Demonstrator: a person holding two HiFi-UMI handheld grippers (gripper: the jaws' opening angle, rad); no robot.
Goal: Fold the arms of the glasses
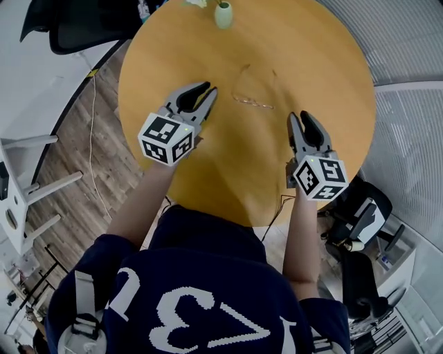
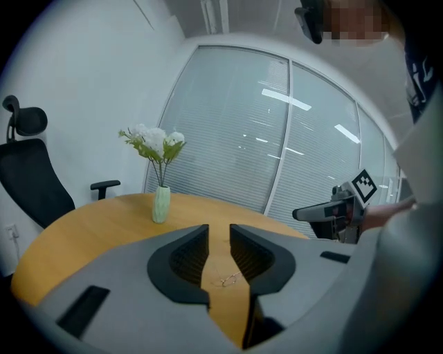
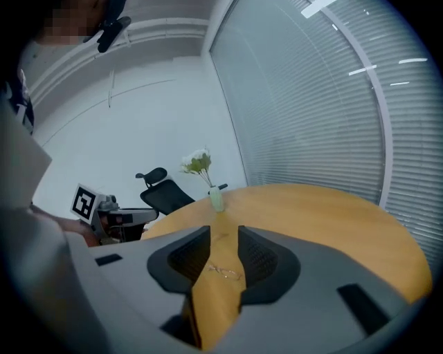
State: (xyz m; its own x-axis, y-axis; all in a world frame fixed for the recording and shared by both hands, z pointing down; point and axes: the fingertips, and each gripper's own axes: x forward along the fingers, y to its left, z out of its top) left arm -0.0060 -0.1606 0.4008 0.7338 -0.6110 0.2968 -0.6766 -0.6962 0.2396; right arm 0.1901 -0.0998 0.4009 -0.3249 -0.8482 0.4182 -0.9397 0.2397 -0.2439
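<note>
Navy shirt closest, with big white figures, not legible from above. Beyond it, left gripper with jaws slightly parted, right gripper with jaws spread wider, both empty. Glasses flat on round wooden table, between grippers and vase, arms out. Only in gripper views: slatted glass wall, black office chair beyond vase.
</note>
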